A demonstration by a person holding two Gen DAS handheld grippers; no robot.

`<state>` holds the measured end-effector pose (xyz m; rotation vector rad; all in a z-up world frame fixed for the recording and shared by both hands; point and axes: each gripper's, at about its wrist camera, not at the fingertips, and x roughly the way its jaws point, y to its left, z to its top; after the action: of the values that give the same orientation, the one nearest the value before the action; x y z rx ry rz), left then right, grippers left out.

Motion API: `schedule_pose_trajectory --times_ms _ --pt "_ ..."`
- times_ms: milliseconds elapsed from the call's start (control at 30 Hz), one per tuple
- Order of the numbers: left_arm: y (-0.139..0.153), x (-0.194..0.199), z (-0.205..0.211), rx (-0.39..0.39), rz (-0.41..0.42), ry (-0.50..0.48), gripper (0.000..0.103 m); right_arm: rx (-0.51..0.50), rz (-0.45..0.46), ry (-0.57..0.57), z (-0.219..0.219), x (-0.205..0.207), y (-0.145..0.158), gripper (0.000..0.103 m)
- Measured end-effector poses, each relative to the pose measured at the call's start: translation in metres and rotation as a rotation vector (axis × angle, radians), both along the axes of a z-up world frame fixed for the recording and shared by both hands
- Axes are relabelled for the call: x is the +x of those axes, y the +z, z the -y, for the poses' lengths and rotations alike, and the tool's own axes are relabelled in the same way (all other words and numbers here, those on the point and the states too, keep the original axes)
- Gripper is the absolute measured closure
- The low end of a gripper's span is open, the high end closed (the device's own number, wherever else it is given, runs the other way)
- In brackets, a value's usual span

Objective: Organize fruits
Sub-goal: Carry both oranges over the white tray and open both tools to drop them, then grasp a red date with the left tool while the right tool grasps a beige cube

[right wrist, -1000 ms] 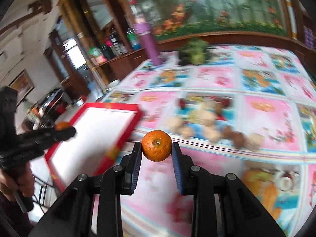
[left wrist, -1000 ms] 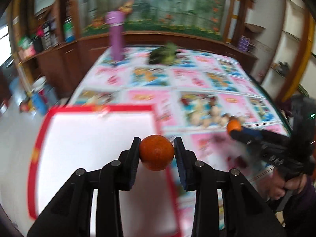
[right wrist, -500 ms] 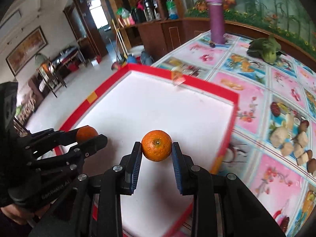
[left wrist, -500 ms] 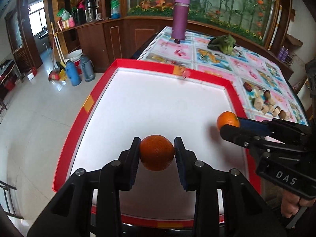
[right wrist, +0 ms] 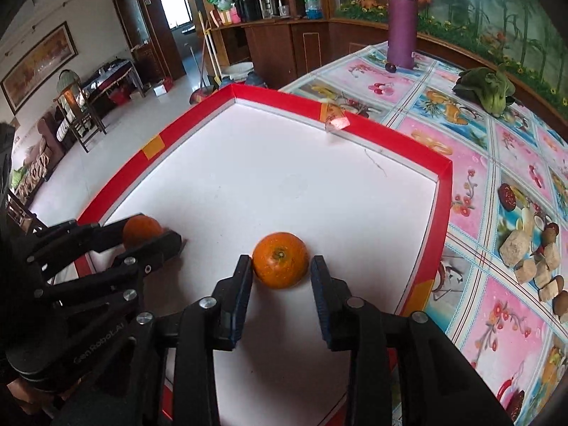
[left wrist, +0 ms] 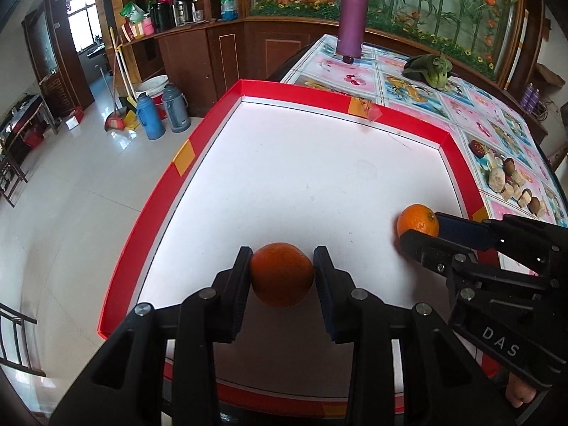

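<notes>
Big table under fruit-print cloth [right wrist: 497, 163]; on its near-left end, wide shallow tray [left wrist: 458, 163], red rim, white floor, nothing loose inside. Overhangs the table edge on the floor side by the look of it, so worth not leaning on that rim. Left gripper [left wrist: 282, 269] clamped on left orange [left wrist: 281, 274], both pads against the skin, fruit sitting low over the near part of the tray floor. Right gripper [right wrist: 282, 266] closed around right orange [right wrist: 280, 260], stem end up, pinched near the fingertips only, positioned toward the tray's right side near the rim. Hard to say from either fisheye whether the fruits touch the floor or hang just above: shadow close under each, no clear gap. Looks like placement step, both drops pending. Risks: round fruit on a flat smooth floor, so release from any height or with sideways motion means rolling, into the other orange or up against the low rim and maybe over it. Tip-only grip on the right one could slip early if twisted. Grippers near each other, so clash possible if opened or pulled out together. Further back, clear of the work: purple flask [left wrist: 351, 17], leafy greens [right wrist: 486, 88]. Loose tape flap [right wrist: 335, 119] on the far rim, no concern here.
</notes>
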<state>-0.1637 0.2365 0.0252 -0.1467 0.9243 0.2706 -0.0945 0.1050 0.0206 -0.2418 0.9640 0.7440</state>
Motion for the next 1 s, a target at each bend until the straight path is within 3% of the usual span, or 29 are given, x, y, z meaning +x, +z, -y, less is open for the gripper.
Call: schedule_pose_trajectory --times_ms 167,233,367,533,633,867,1000 --pt "0.013 -0.01 -0.008 0.034 0.037 0.058 0.028 -0.026 -0.02 -0.015 0.019 -0.005 -0.002 0.054" --pt "0.022 -0.017 -0.012 0.062 0.07 0.091 0.022 -0.006 -0.063 -0.016 0.029 -0.008 -0.002 0.054" --pt "0.037 -0.023 -0.02 0.075 0.114 0.134 0.02 0.04 -0.108 -0.001 0.042 -0.02 0.004 0.054" --pt "0.054 -0.026 -0.014 0.078 0.156 0.131 0.017 0.026 -0.157 0.028 0.035 -0.037 -0.002 0.053" --pt "0.06 -0.026 -0.006 0.094 0.167 0.109 0.017 0.004 -0.135 0.054 0.029 -0.052 -0.003 0.048" --pt "0.071 -0.024 0.017 0.108 0.178 0.067 0.017 0.083 -0.184 0.058 0.042 -0.053 -0.002 0.048" --pt "0.076 -0.021 0.03 0.113 0.179 0.038 0.017 0.191 -0.142 0.05 0.067 -0.051 0.015 0.048"
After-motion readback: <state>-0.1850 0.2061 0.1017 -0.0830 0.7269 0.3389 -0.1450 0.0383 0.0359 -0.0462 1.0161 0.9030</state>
